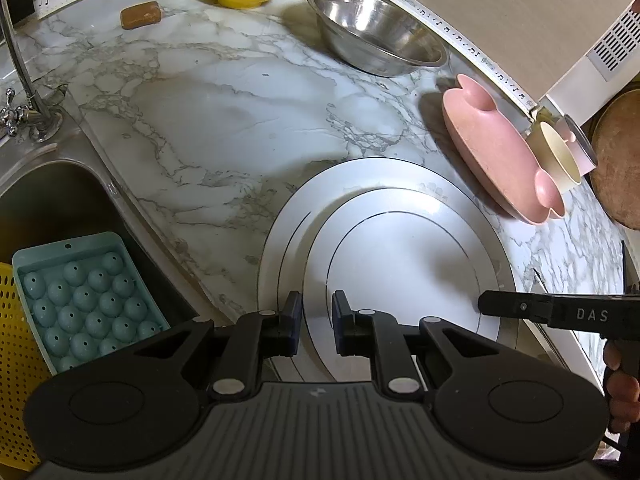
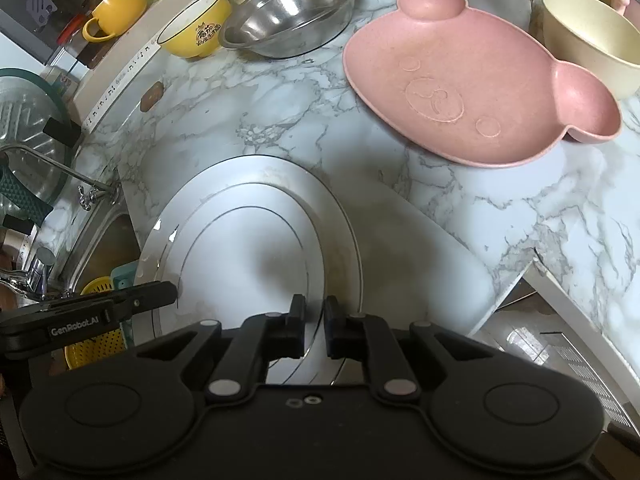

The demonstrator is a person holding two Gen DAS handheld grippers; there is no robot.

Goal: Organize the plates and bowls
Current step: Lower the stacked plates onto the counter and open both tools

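Marble-patterned countertop (image 1: 224, 120): all the crockery is borne on it; it is bordered at the back by a white strip printed with music notes (image 1: 452, 28).

Steel sink (image 1: 52, 200): set at the counter's left end; a teal ice-ball tray (image 1: 88, 300) and a yellow perforated basket (image 1: 16, 344) are held in it.

White plates (image 1: 400, 264): two are stacked, the smaller upon the larger, at the counter's near edge.

Pink bear-shaped plate (image 2: 460, 88): laid flat, well apart from the white stack, towards the back right.

Stainless steel bowl (image 2: 292, 20): stood upright at the rear, just beside the yellow bowl (image 2: 196, 32), which is marked with red characters.

Cream bowl (image 2: 588, 36): placed just beside the pink plate's ear.

Left gripper (image 1: 316, 320): its jaws are seen nearly pressed together, a rim of the white stack being pinched between them at the stack's left side.

Right gripper (image 2: 314, 324): its jaws are likewise drawn close and clamped on the stack's rim at the right side.

Brown soap bar (image 1: 141, 15): laid near the back edge.
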